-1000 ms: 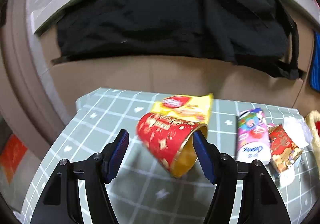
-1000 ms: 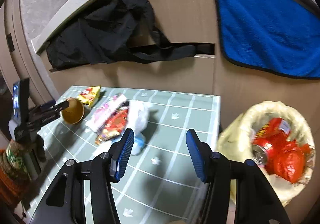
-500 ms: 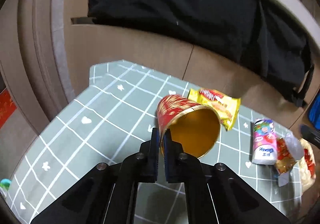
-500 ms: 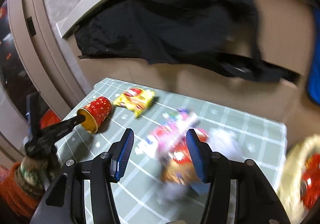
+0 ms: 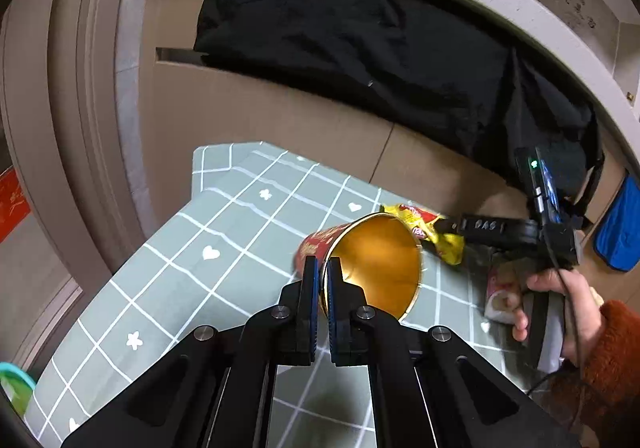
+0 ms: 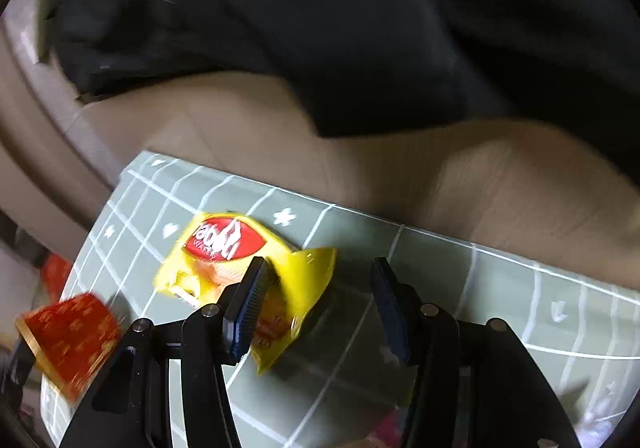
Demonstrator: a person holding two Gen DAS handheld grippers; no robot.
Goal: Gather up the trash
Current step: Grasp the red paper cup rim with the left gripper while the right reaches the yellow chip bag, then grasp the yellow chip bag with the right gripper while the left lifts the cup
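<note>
On checked table [image 5: 224,232] | red cup [image 5: 376,268] rim is clamped by left gripper [image 5: 322,280] | yellow wrapper [image 6: 248,272] is straddled by right gripper [image 6: 320,304], jaws apart.

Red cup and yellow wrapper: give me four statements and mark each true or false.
1. The left gripper is shut on the red cup by its rim. True.
2. The right gripper is shut on the yellow wrapper. False: its jaws stand open over it.
3. The yellow wrapper lies on the checked tablecloth. True.
4. The red cup is full of noodles. False: its gold inside looks empty.
</note>
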